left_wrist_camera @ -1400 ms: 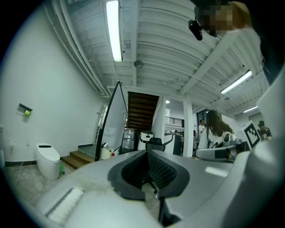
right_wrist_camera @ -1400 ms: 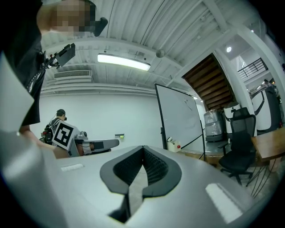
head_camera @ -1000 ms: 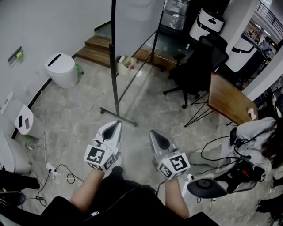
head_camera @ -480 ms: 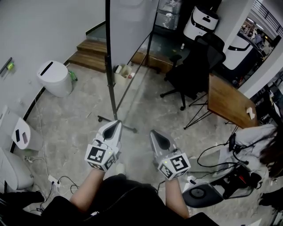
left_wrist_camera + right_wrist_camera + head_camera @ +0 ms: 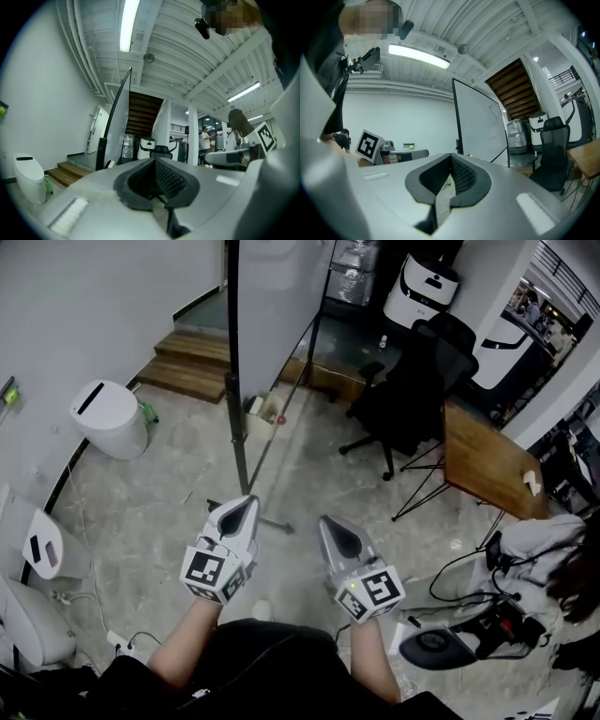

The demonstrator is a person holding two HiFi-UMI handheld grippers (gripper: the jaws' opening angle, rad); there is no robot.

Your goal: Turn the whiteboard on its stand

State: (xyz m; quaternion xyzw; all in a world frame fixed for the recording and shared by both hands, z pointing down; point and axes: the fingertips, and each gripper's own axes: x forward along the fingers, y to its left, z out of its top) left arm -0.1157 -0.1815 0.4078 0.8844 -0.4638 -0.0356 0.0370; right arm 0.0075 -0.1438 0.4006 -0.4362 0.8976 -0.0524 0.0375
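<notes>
The whiteboard stands on its black stand ahead of me, seen almost edge-on, its foot on the stone floor just beyond my grippers. In the head view, my left gripper and right gripper are held side by side at waist height, both shut and empty, short of the stand. The board appears as a thin tilted edge past my left gripper in the left gripper view. Its white face shows behind my right gripper in the right gripper view.
A white bin stands at the left wall, with wooden steps behind it. A black office chair and a wooden table are to the right. Cables and a seated person lie at the far right.
The view has shifted forward and the stand's foot now lies closer to my grippers. Both grippers keep the same pose, shut.
</notes>
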